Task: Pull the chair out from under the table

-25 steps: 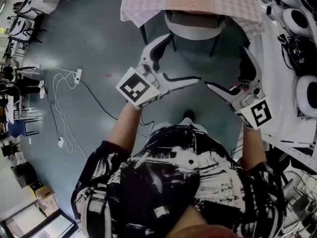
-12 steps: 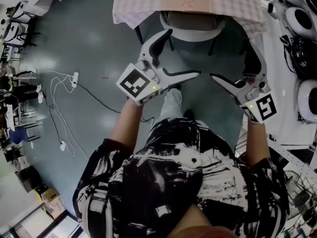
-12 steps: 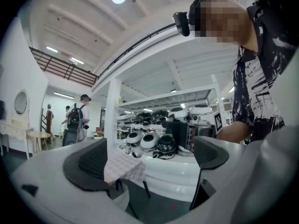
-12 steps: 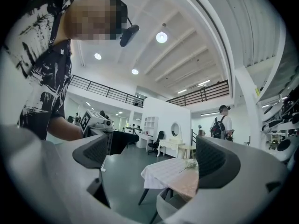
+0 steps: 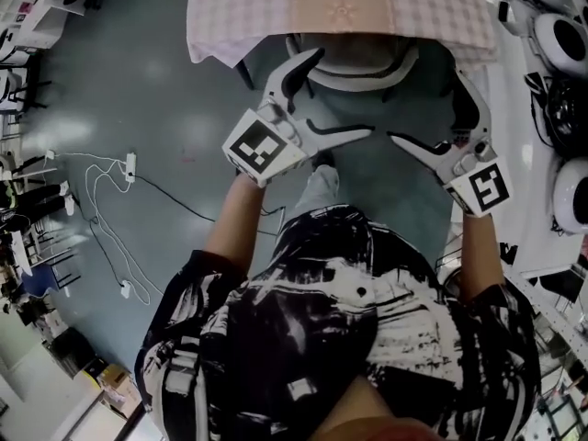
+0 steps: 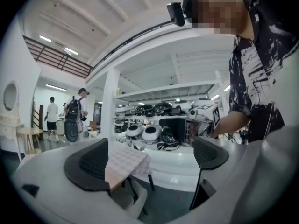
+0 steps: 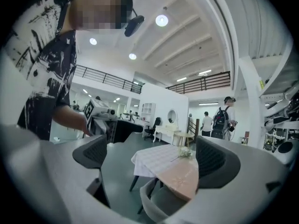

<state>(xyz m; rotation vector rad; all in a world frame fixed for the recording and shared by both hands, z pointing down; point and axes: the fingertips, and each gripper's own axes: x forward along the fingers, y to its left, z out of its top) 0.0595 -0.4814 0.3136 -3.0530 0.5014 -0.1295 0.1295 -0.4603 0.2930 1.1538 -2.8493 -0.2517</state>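
A grey chair is tucked under a table with a checked cloth and a pink runner, at the top of the head view. My left gripper is open in the air just in front of the chair's left side, touching nothing. My right gripper is open too, off the chair's right side. The left gripper view looks past its open gripper at the table and chair. Between the jaws of the open gripper in the right gripper view are the table and chair.
A white power strip with looping cables lies on the floor at the left. White shelving with round white and black devices runs along the right. People with backpacks stand far off. Desks and chairs line the far left edge.
The person has stepped toward the table, so the table and chair sit lower and larger in the head view. Both grippers came forward, still open.
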